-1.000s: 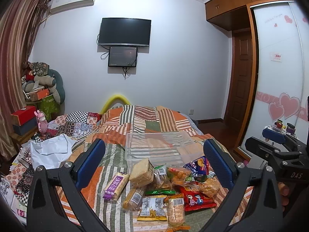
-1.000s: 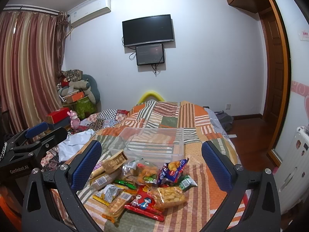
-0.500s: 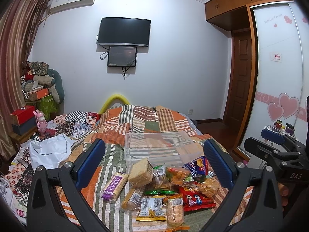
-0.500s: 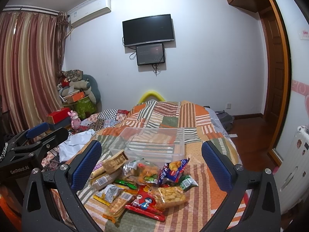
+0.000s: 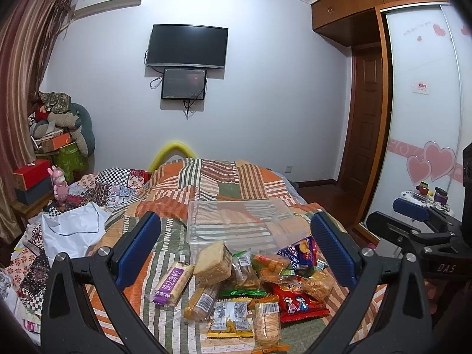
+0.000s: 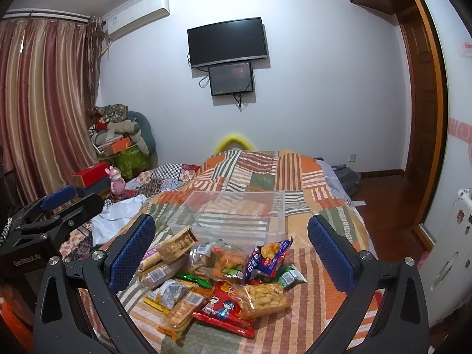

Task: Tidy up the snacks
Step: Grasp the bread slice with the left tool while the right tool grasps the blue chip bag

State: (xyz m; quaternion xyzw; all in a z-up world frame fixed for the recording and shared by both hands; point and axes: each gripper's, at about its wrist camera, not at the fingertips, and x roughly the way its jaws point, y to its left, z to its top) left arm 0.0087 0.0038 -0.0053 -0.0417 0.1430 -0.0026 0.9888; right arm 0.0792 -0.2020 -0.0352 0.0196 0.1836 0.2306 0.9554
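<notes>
A heap of packaged snacks point(image 5: 250, 283) lies on a striped patchwork bedspread point(image 5: 224, 183), also in the right wrist view point(image 6: 218, 277). It includes a purple-wrapped bar point(image 5: 172, 283), a red packet point(image 5: 298, 302) and a blue chip bag point(image 6: 267, 258). A clear plastic bin point(image 5: 242, 221) stands empty just behind the heap, also in the right wrist view point(image 6: 233, 215). My left gripper point(image 5: 236, 250) is open and empty above the heap. My right gripper point(image 6: 231, 250) is open and empty too. Each gripper shows in the other's view, the right point(image 5: 424, 233) and the left point(image 6: 53, 215).
A white cloth point(image 5: 70, 227) and quilts lie left of the bedspread. Boxes point(image 5: 31, 180), a pink toy point(image 5: 59, 183) and piled cushions point(image 5: 59, 124) stand far left. A wardrobe with heart stickers point(image 5: 424, 135) and a door point(image 5: 365, 118) are on the right.
Both views have shifted only slightly. Snacks and bin have not moved, and both grippers stay open.
</notes>
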